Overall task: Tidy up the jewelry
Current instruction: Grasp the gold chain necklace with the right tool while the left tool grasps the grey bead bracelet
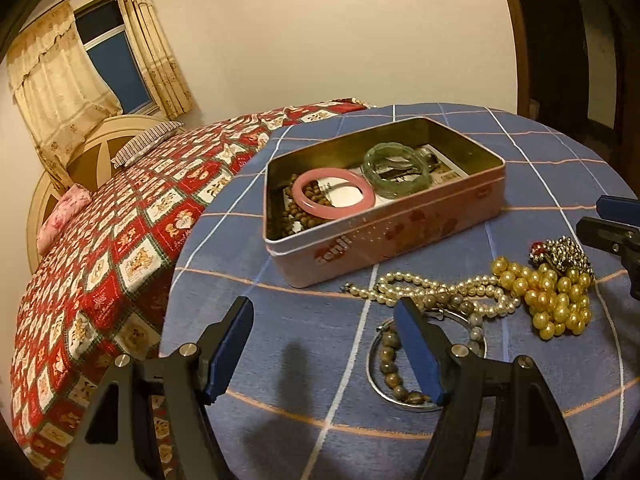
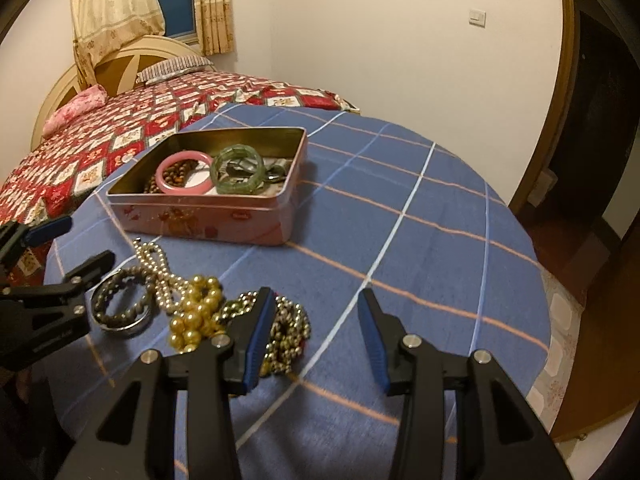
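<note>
Both the left gripper (image 1: 324, 344) and the right gripper (image 2: 316, 336) were spread wide and held nothing, near loose bead necklaces (image 2: 196, 312) beside the pink metal tin (image 2: 208, 216).

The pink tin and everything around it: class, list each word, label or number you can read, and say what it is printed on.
None can be read for certain.
Pink tin: red lettering on its side wall, too blurred and distorted to read.
Printed cards inside the tin: print too small to read.
Red patterned bedspread: possible writing, too small to tell.

A home bedroom: quilted bed (image 2: 168, 116), curtained window (image 1: 108, 48), cloth-covered round table (image 2: 400, 208).
</note>
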`<state>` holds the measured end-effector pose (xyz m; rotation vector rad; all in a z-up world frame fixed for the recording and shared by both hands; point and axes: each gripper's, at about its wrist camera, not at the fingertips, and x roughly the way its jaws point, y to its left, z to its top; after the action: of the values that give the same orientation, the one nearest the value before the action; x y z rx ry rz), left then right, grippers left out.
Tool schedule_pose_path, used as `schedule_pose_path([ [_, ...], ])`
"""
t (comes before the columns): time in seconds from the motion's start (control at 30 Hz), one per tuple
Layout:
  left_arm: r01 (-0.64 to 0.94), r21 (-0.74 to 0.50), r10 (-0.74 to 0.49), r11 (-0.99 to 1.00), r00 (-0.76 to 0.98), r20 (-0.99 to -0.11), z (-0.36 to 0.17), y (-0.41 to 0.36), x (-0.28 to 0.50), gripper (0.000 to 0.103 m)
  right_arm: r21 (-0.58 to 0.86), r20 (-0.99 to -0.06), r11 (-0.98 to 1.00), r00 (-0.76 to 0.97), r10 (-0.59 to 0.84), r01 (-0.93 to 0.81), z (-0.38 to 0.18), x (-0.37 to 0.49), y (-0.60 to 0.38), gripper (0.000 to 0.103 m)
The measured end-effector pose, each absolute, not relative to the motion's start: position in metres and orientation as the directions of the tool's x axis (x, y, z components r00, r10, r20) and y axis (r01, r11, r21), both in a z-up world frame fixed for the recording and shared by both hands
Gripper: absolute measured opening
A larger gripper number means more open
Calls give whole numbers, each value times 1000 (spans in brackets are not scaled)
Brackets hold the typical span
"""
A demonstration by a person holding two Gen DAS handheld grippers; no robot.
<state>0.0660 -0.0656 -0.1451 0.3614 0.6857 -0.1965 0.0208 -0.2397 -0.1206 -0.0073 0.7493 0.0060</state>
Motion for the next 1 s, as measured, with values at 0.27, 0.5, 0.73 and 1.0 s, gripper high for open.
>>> schedule_pose_path([
  [0.27, 295, 249, -60, 923, 747, -662, -156, -64, 70, 73, 6, -701, 998, 711, 50, -64, -132, 26, -225, 46],
  [0.5, 335, 237, -102, 912, 744, -660, -156, -71, 67, 58, 37, -701, 998, 711, 58, -45, -137, 29, -231, 46],
  [0.73, 399, 197, -168, 895, 713, -681, -159, -78, 66, 9, 26, -695, 996, 714, 82, -88, -138, 27, -224, 19],
  [1.0, 412, 119, -232, 903, 702, -673, -150, -66, 64, 0, 57, -687, 994, 719, 103, -88, -136, 26, -228, 13],
])
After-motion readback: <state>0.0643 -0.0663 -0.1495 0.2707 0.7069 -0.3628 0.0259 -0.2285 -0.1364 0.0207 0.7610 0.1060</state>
